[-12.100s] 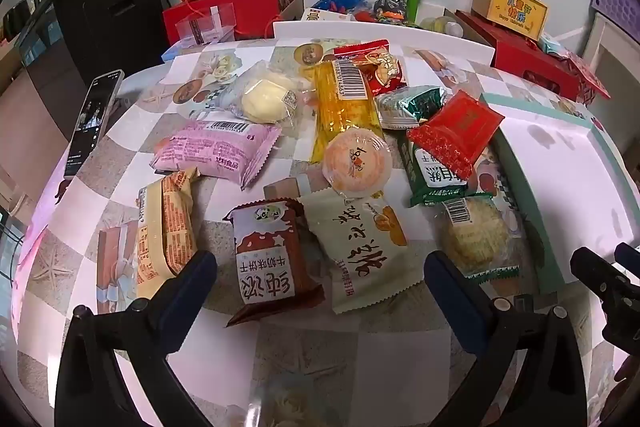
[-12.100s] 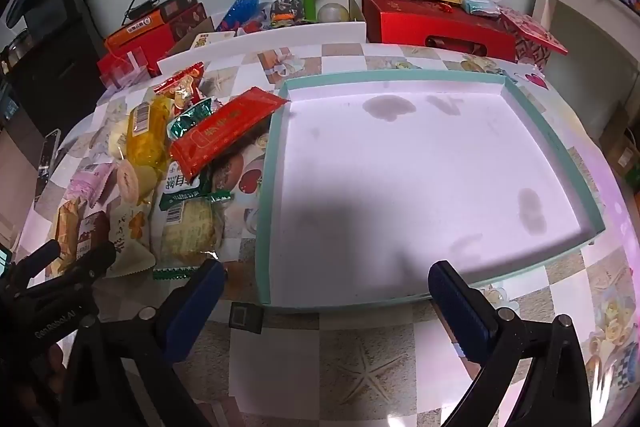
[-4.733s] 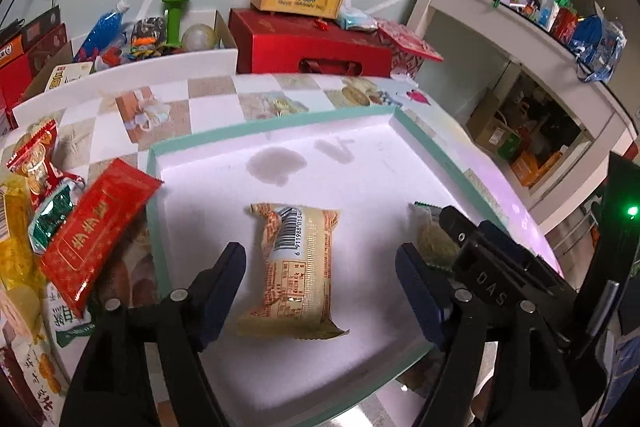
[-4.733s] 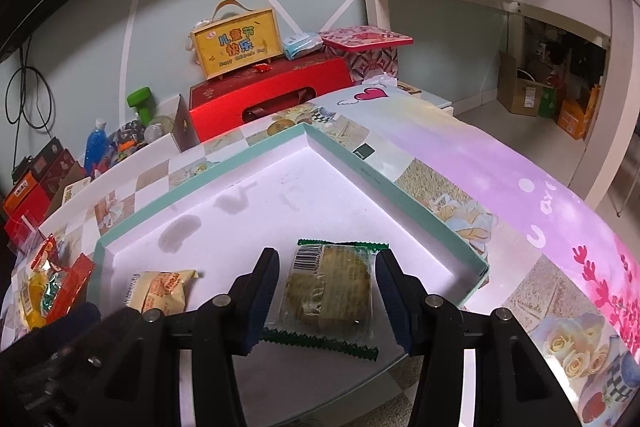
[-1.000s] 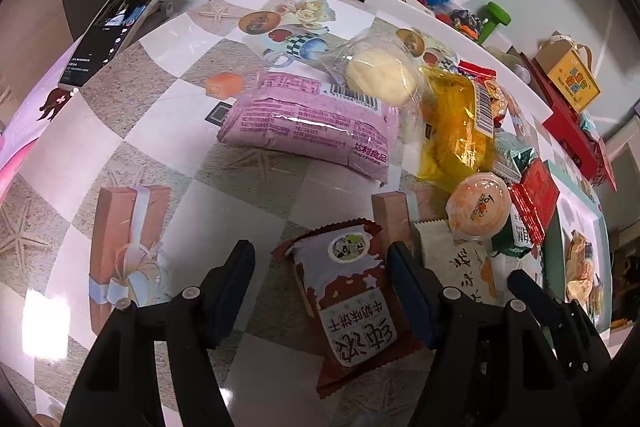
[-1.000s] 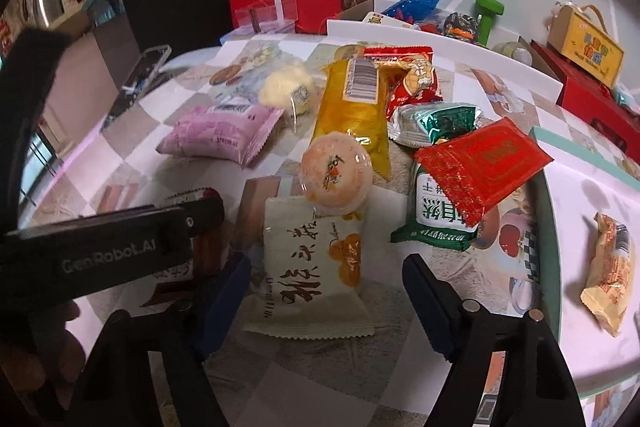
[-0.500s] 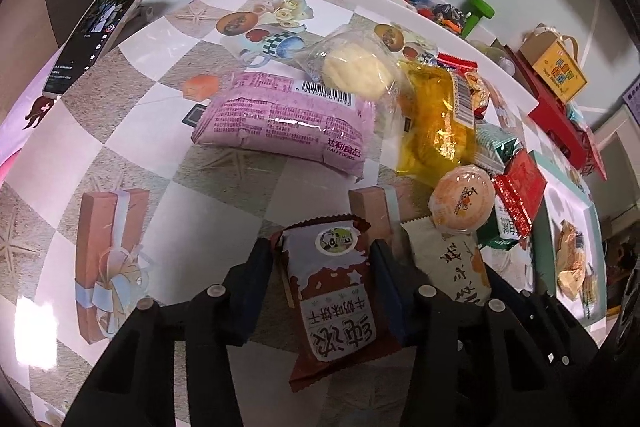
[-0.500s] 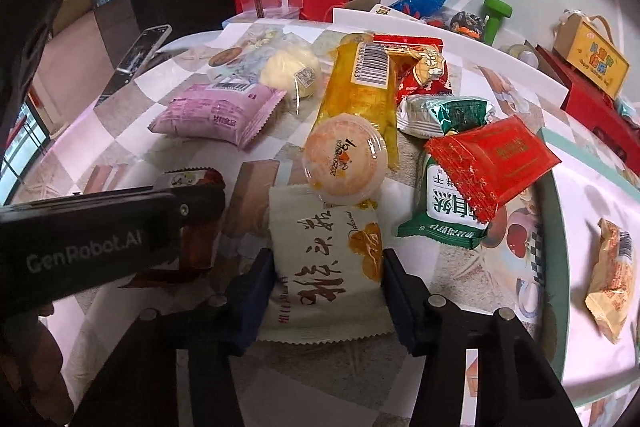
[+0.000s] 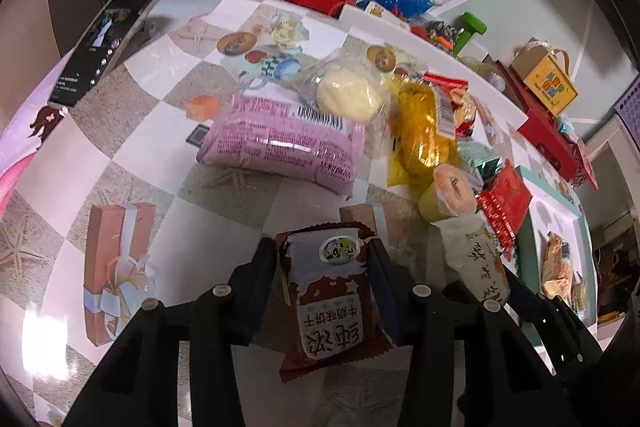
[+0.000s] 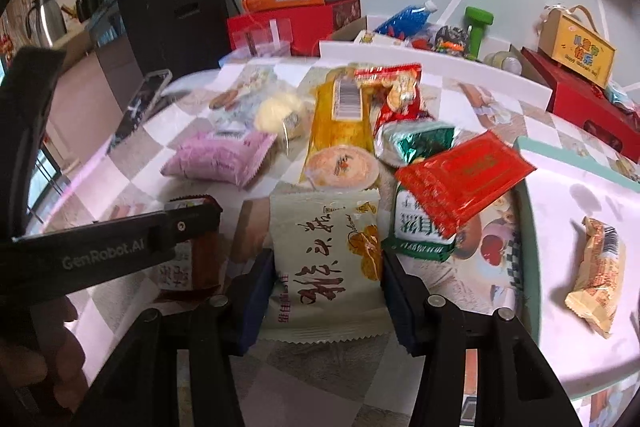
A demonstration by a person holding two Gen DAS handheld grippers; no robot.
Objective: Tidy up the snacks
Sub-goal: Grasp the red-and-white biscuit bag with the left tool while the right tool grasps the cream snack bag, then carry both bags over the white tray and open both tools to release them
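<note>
On the patterned tablecloth, my left gripper point(image 9: 322, 251) has its jaws closing, and both pads press the sides of a brown biscuit packet point(image 9: 332, 299). My right gripper point(image 10: 327, 263) is shut on a cream packet with black lettering point(image 10: 324, 243), gripped by its two long edges. The left gripper's fingers point(image 10: 188, 223) and the brown packet point(image 10: 200, 255) also show at the left of the right wrist view. To the right lies the white tray with a teal rim point(image 10: 520, 147), holding a tan packet point(image 10: 596, 259).
Loose snacks crowd the table behind: a pink packet point(image 9: 280, 143), a yellow packet point(image 9: 420, 131), a round orange jelly cup point(image 9: 452, 183), a red packet point(image 9: 504, 203). A phone point(image 9: 104, 43) lies at the far left edge. Red boxes point(image 10: 296, 23) line the back.
Both pairs of jaws have closed from wide open onto their packets: the left on the brown one, the right on the cream one. The cream packet's far end now overlaps the jelly cup.
</note>
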